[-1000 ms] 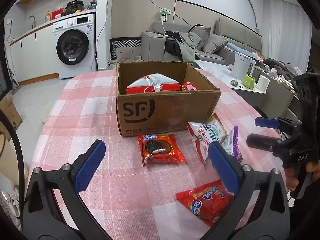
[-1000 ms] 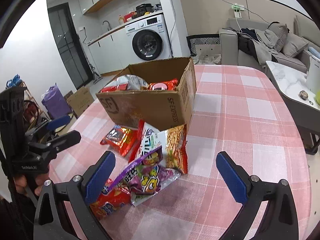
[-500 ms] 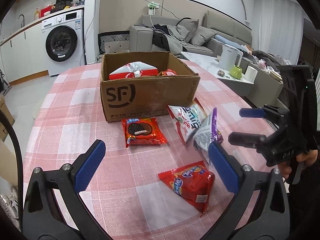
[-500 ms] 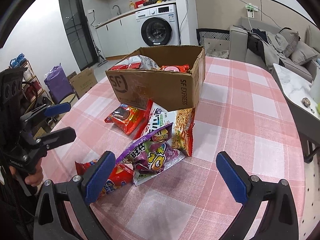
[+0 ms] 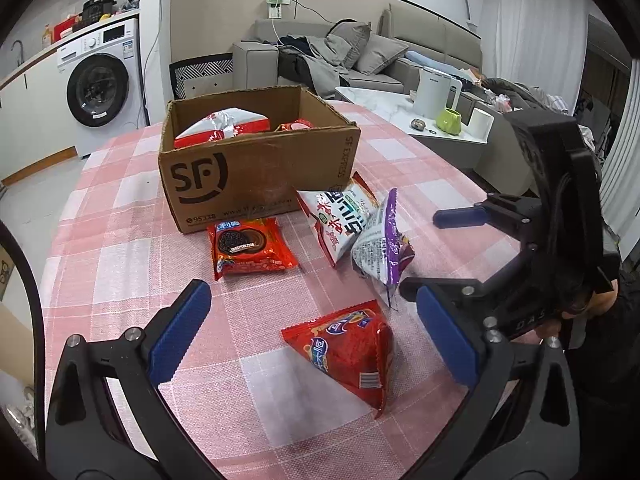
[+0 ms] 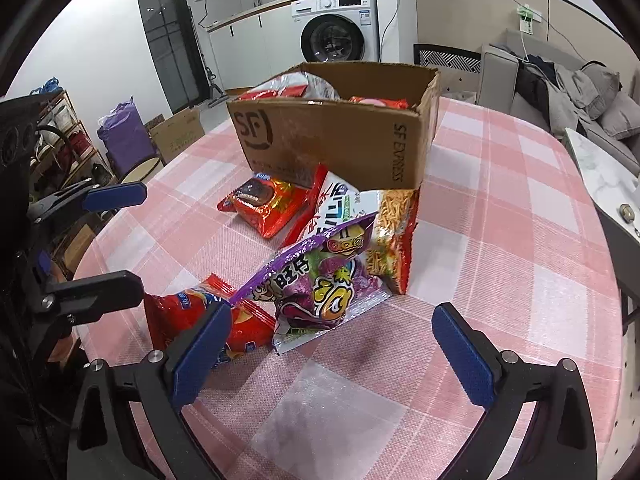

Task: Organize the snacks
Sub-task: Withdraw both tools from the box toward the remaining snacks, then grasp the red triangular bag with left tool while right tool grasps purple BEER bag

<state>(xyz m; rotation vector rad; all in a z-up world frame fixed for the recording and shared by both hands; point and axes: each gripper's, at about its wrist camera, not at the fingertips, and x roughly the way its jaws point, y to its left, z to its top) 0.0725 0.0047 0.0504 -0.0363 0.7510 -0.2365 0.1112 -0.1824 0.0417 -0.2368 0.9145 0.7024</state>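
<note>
Snacks lie loose on the pink-and-white checked tablecloth [image 5: 132, 264], 4 packets in all, in front of both pairs of tongs. The left gripper [image 5: 312, 332] has its 2 blue-padded fingers [image 5: 180, 330] spread wide and holds nothing; just ahead of it, between the fingers, lies a glossy red triangular chip packet [image 5: 348, 354]. Farther ahead and slightly left sits a flat red chocolate-cookie packet [image 5: 250, 248], close to the front wall of the open brown cardboard box printed "SF" [image 5: 224, 184]. Ahead and to the right of the left tongs, a white-and-red noodle-snack bag [image 5: 340, 216] leans against the box's near corner, and a purple-and-silver foil bag [image 5: 384, 248] rests against it.

The right gripper [image 6: 332, 354] is likewise spread wide and empty. The purple-and-silver foil bag [image 6: 320, 284] lies just beyond its fingers, between them, with the red chip packet [image 6: 200, 316] touching the left finger's pad in this view and partly behind it. The noodle-snack bag [image 6: 384, 236] stands behind the purple one, the cookie packet [image 6: 264, 208] farther ahead and left. The box [image 6: 340, 140] beyond already holds several red-and-white packets [image 5: 224, 126].

Each tool shows in the other's view, off to the side and apart from the snacks.
</note>
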